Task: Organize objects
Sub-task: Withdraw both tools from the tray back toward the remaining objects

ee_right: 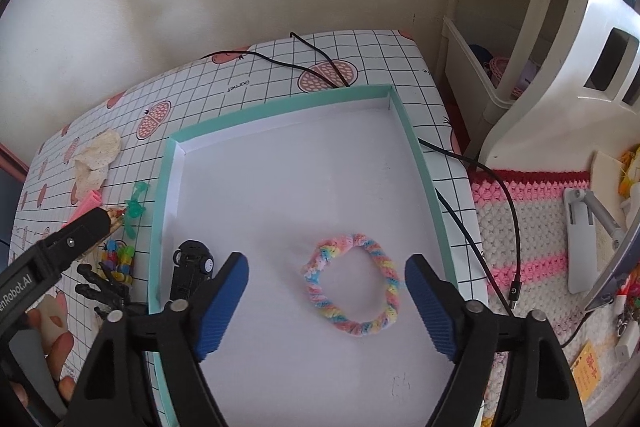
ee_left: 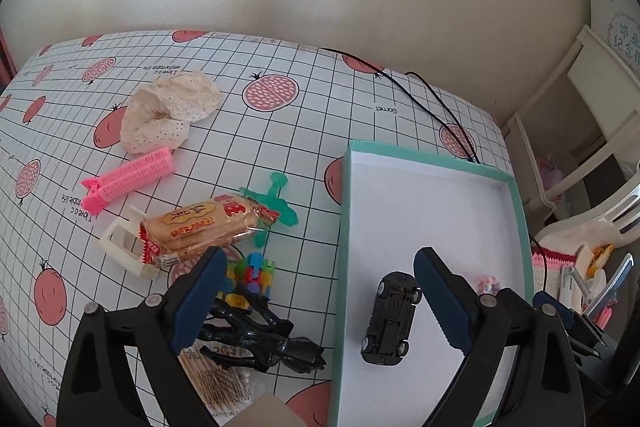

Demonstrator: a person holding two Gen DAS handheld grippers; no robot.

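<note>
A shallow teal-rimmed white tray (ee_left: 516,211) (ee_right: 412,131) lies on the checked table. In it a black toy car (ee_left: 390,319) (ee_right: 191,267) lies upside down, and a pastel braided hair loop (ee_right: 354,285) lies flat, barely showing in the left wrist view (ee_left: 488,283). My left gripper (ee_left: 320,301) is open and empty, one finger over the table clutter, the other over the tray beside the car. My right gripper (ee_right: 326,303) is open and empty, its fingers either side of the loop, above it.
Left of the tray lie a cracker packet (ee_left: 208,227), pink hair roller clip (ee_left: 128,175), teal plastic toy (ee_left: 276,203), crumpled paper towel (ee_left: 172,111), coloured blocks (ee_left: 252,275), black claw clip (ee_left: 260,335), cotton swabs (ee_left: 216,379). Black cables (ee_right: 472,211) run behind and right of the tray.
</note>
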